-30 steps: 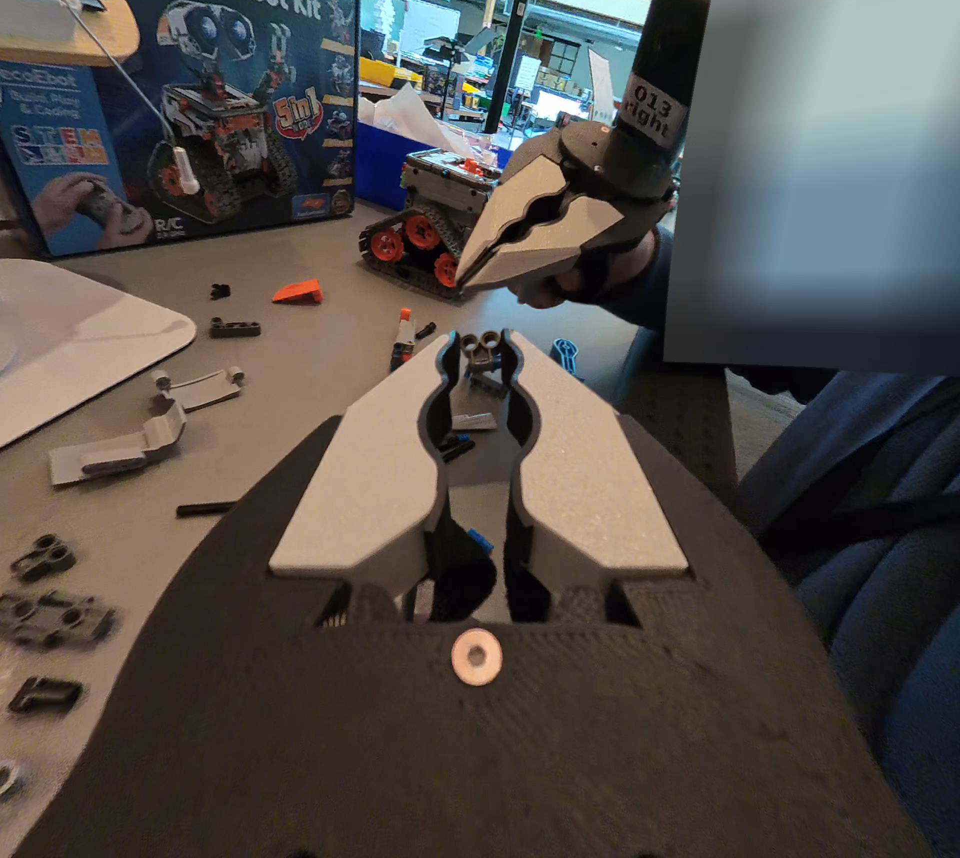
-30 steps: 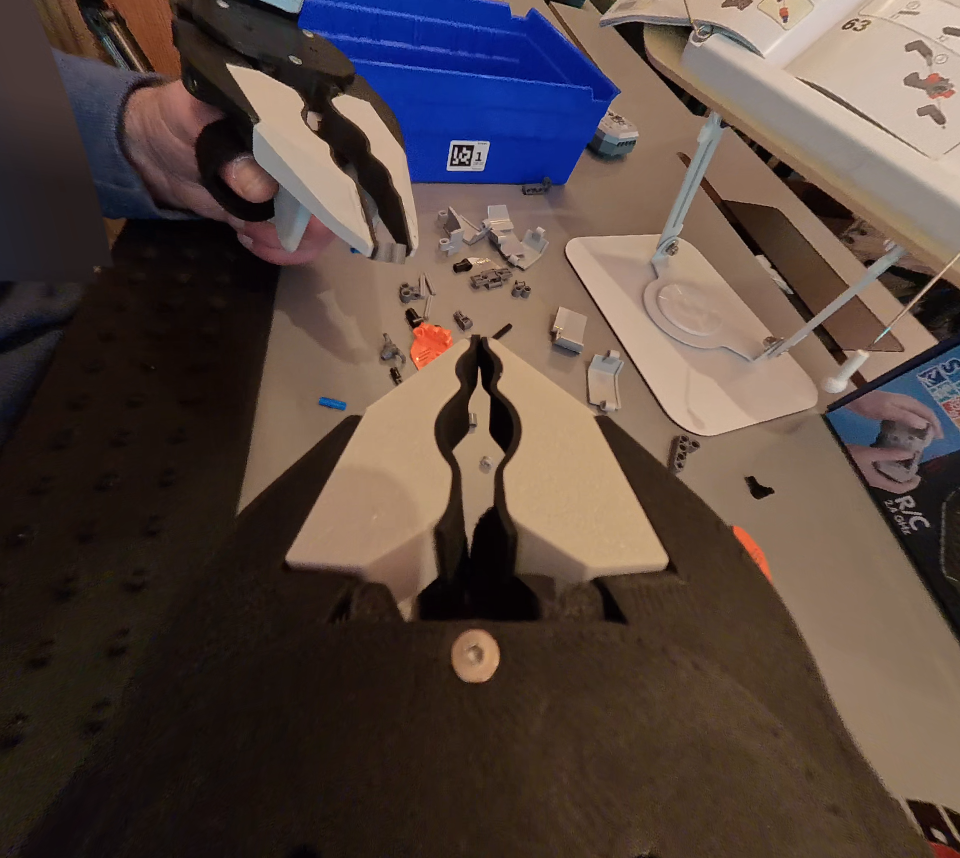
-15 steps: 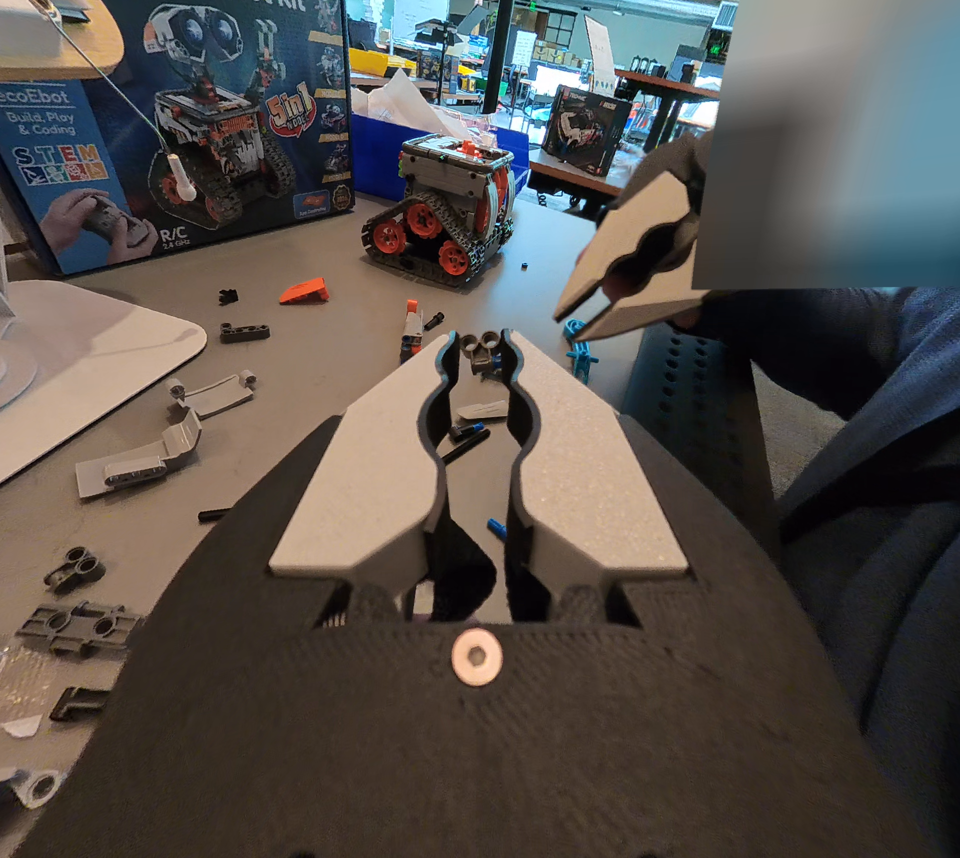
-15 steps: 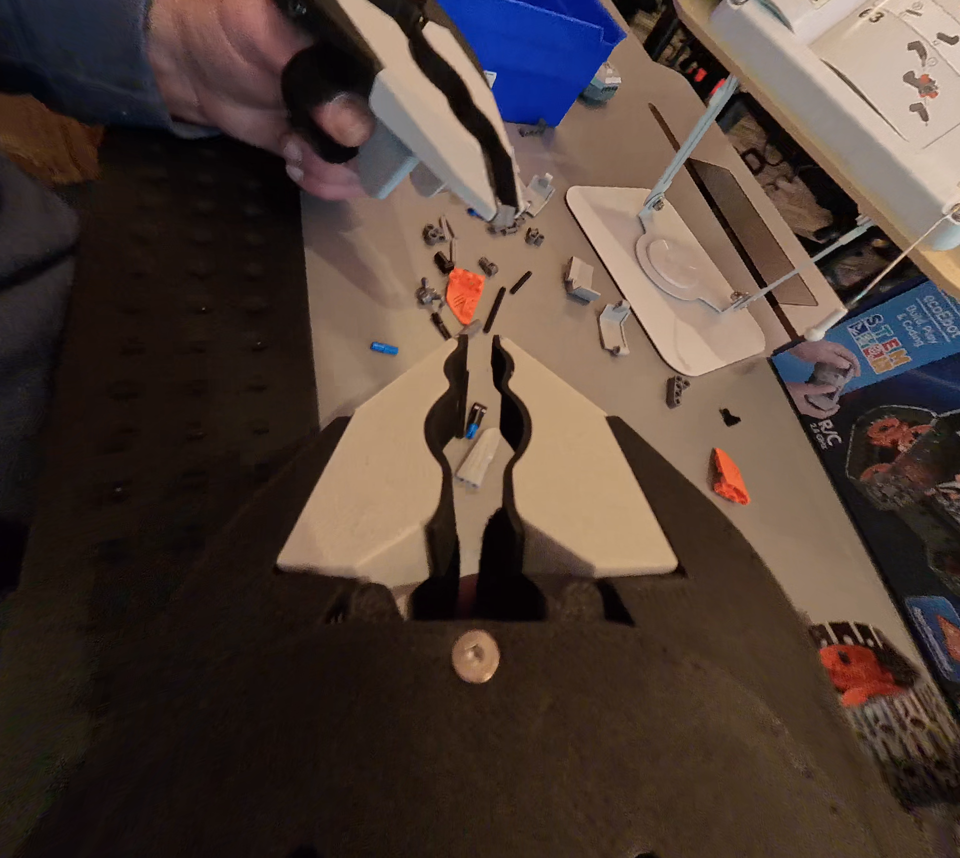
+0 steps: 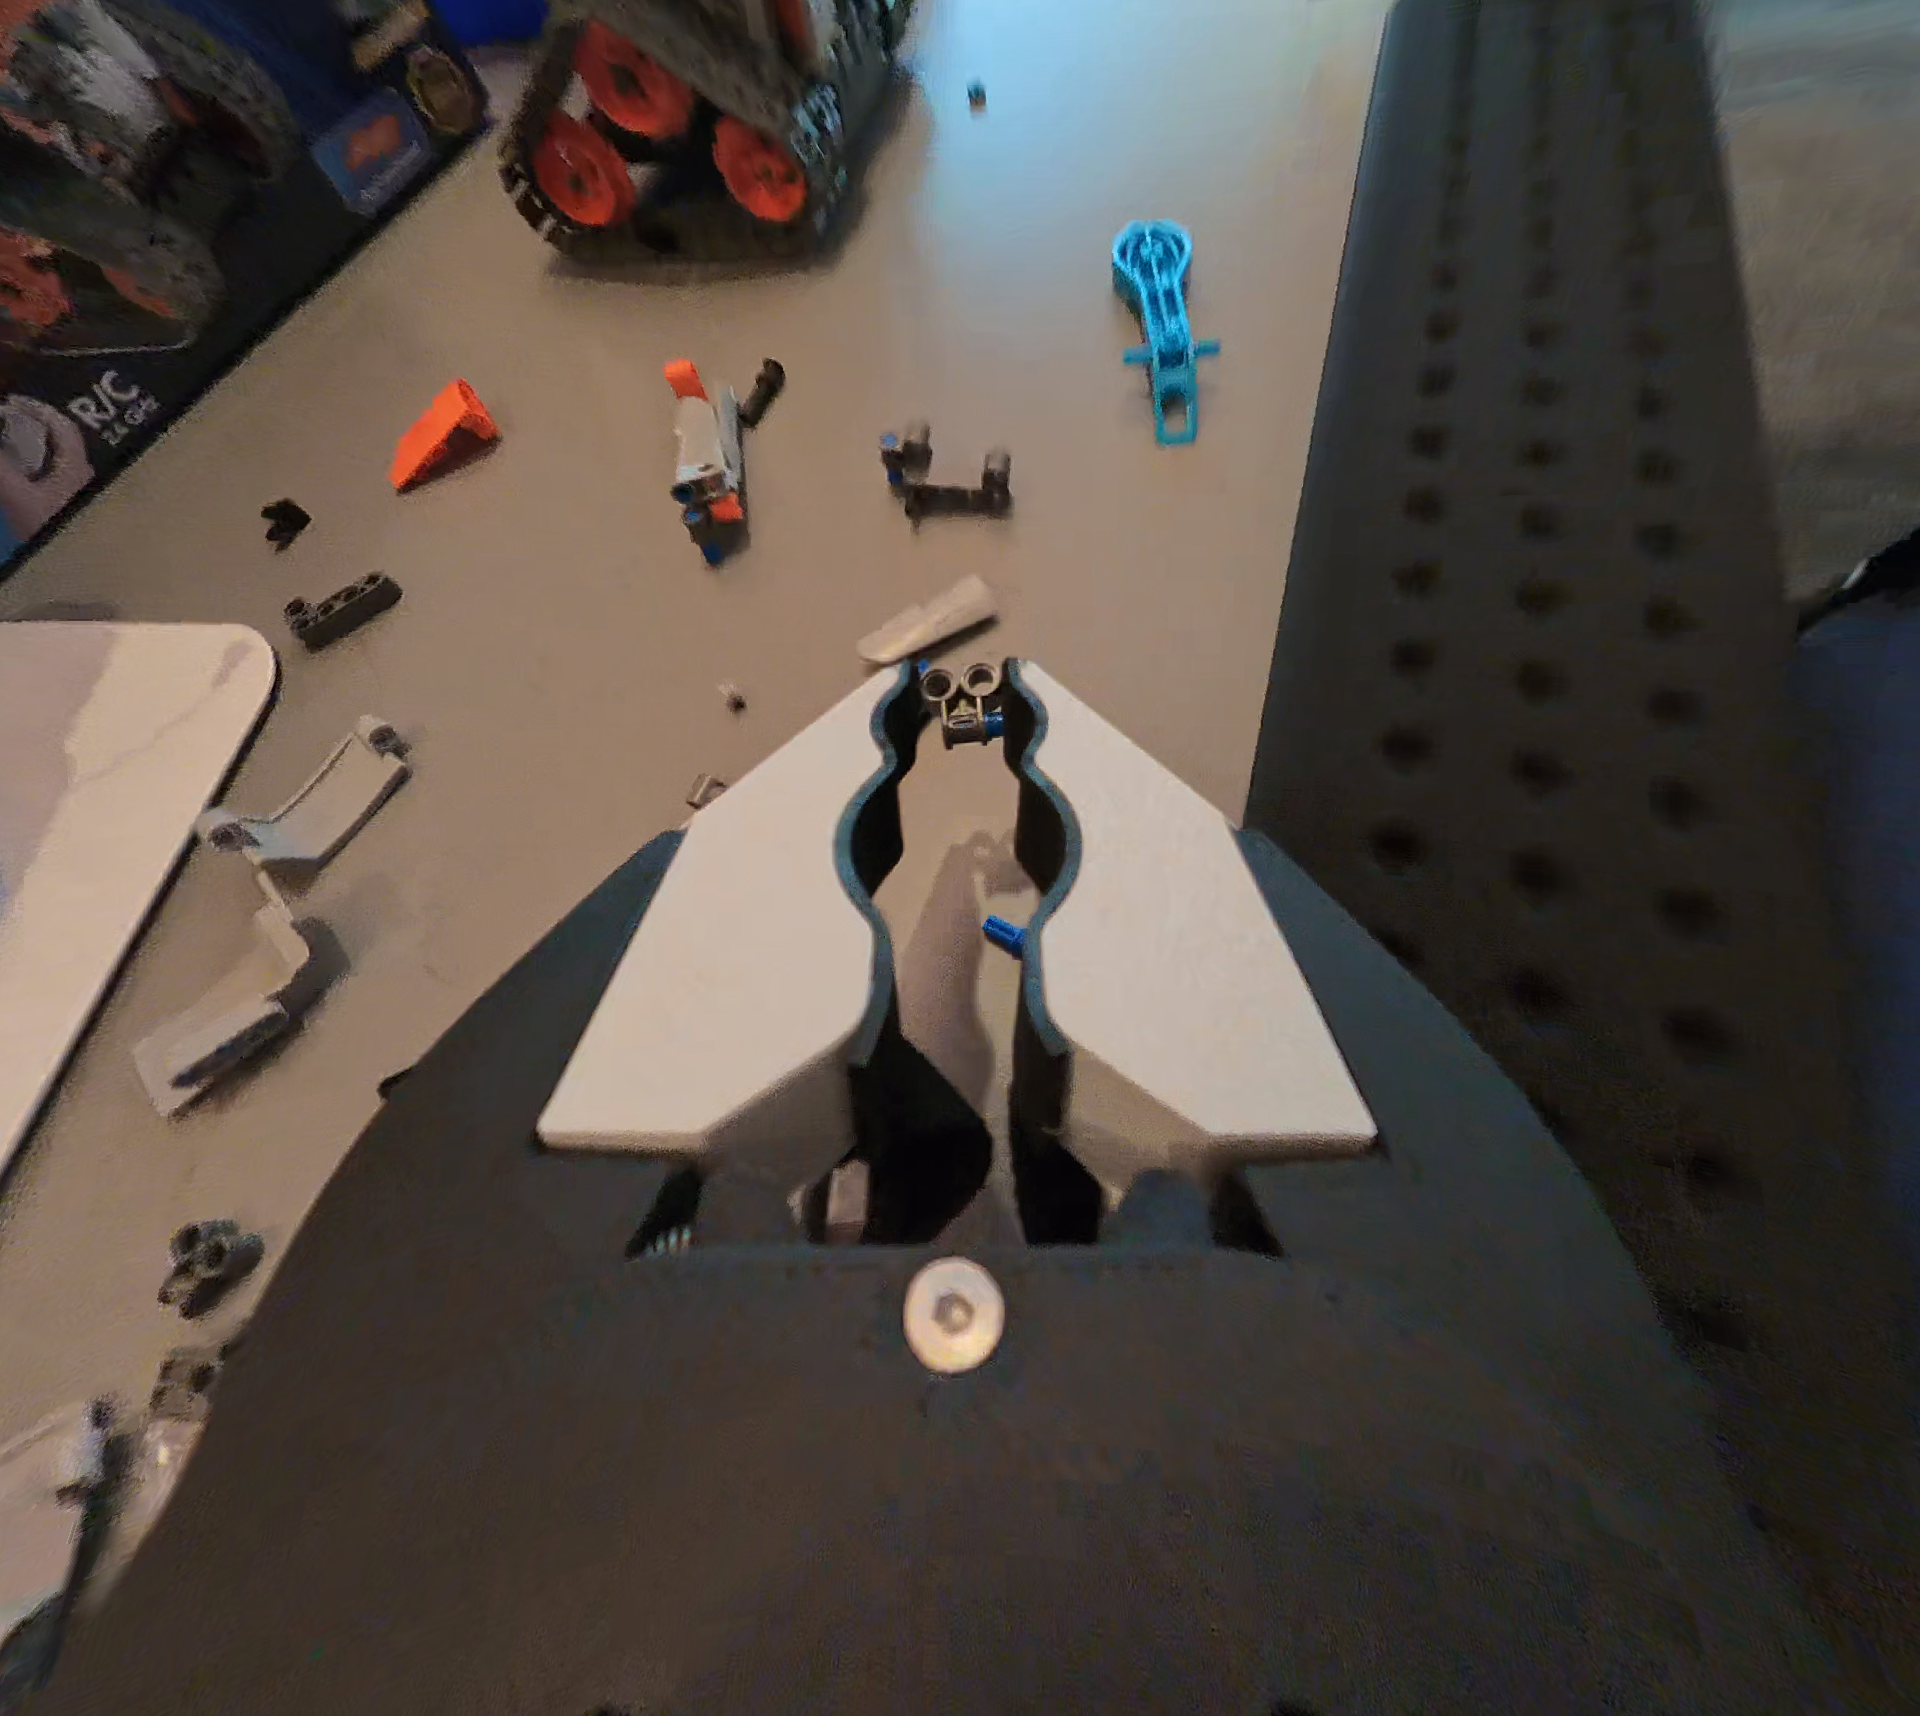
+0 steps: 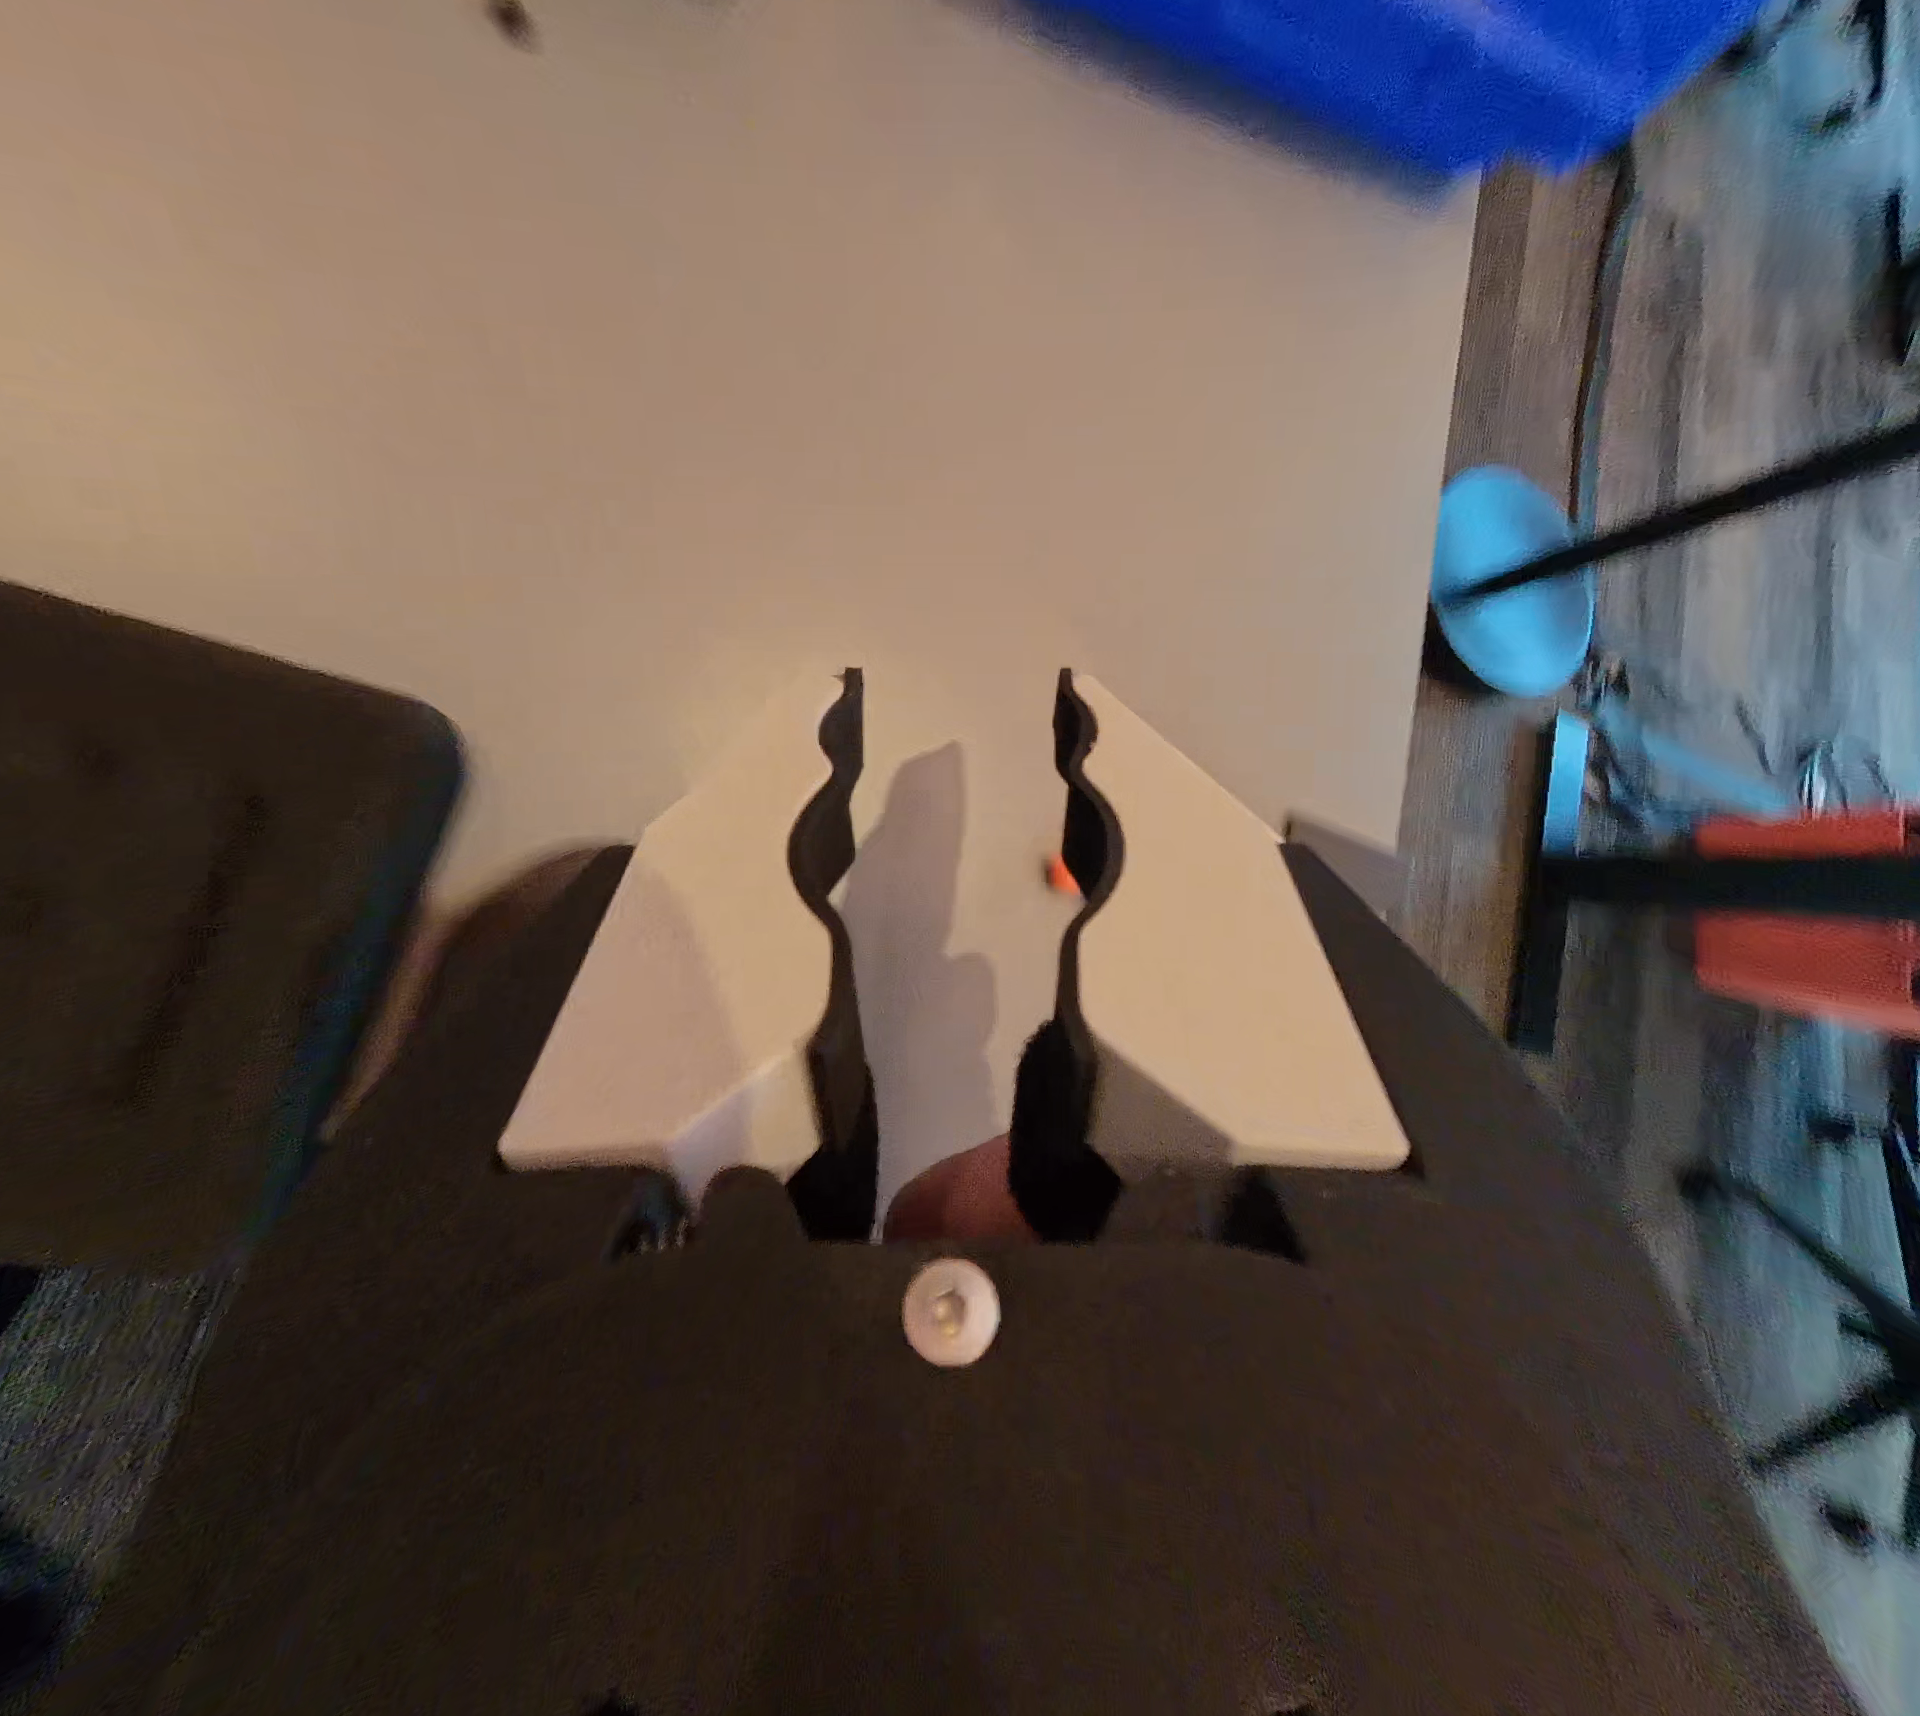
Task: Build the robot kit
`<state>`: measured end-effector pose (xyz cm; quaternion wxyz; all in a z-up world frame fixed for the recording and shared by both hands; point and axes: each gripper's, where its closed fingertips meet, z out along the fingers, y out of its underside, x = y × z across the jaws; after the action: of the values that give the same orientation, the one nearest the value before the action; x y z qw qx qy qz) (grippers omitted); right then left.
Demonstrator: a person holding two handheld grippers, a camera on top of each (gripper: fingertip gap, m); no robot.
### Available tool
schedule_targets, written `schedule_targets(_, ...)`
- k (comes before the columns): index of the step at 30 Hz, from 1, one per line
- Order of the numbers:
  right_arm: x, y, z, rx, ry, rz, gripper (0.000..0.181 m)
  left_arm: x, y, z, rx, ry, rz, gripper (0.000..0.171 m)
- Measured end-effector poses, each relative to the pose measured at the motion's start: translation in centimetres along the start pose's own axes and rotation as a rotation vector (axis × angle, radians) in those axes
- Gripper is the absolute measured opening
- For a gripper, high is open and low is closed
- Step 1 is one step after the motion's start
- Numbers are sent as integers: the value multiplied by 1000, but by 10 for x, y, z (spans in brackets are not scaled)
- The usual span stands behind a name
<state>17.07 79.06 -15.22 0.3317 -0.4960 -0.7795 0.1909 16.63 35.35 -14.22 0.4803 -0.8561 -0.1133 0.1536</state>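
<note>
Left wrist view: left gripper point(image 5: 961, 679) pinching small grey piece point(image 5: 961, 698) at tips, above table point(image 5: 582, 658). Looks light, hard, slippery. Right gripper point(image 6: 956, 679) wide apart, holding nothing.

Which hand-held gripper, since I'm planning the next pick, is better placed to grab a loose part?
Probably right: the right hand-held gripper is open and empty; the left hand-held gripper clamps a small grey connector.

Beige tabletop point(image 5: 582, 731) w/ dark perforated mat point(image 5: 1538, 523) at edge; grey wood-look floor point(image 6: 1725, 378) beyond.
</note>
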Motion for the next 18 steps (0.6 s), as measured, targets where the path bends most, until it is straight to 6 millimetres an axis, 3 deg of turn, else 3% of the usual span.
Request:
schedule_targets(3,14,36,10,-170,-33,57,34,9,6,11,-59,30,62,14)
schedule_targets(5,20,34,10,-195,-11,26,29,13,5,13,-61,51,62,14)
schedule_targets(10,41,59,12,-382,-8,-75,31,14,13,16,-110,70,71,14)
schedule_targets(13,41,63,17,-407,-120,-79,26,18,21,21,-153,96,85,14)
schedule_targets(16,36,63,18,-419,-204,-92,18,19,27,25,-188,106,95,14)
schedule_targets(18,42,64,19,-425,-195,-90,2,18,30,26,-196,108,91,14)
